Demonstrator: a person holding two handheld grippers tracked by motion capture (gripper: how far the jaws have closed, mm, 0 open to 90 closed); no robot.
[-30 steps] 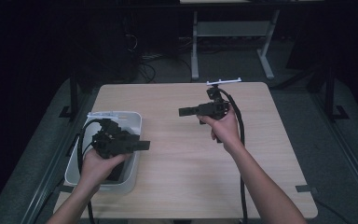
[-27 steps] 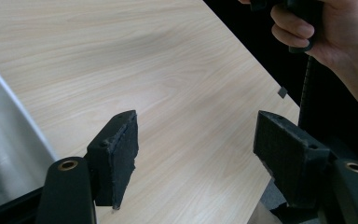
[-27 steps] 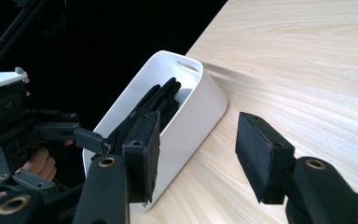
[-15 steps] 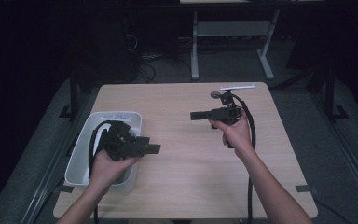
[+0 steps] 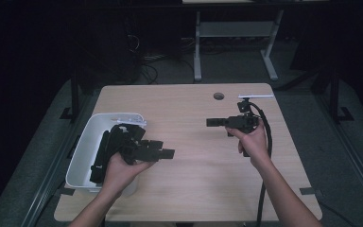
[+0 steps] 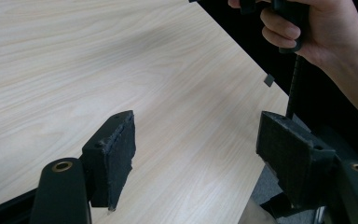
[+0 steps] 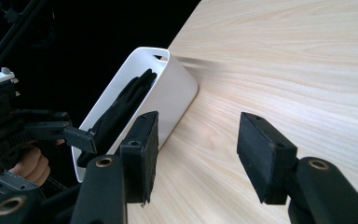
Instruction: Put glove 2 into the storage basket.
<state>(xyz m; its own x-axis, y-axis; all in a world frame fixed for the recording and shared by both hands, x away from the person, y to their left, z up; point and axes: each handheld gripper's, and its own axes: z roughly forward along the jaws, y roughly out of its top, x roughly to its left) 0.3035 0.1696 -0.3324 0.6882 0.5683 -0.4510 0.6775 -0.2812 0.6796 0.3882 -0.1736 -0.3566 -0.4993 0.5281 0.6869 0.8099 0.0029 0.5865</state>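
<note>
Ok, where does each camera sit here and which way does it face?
High view: above the person's side, facing forward and down on the table; forearms and both claws show.
Left gripper view: on the left claw, facing across bare tabletop toward the right hand.
Right gripper view: on the right claw, facing the white bin, also visible from above.

The left gripper [image 6: 196, 158] has its two black padded jaws spread wide with nothing between them, held above the pale wood-grain counter [image 6: 121, 70]. Beyond the counter's far edge, at the upper right, the person's other hand [image 6: 317, 28] grips a black handle, from which a ribbed black cable [image 6: 294, 84] hangs down.
</note>
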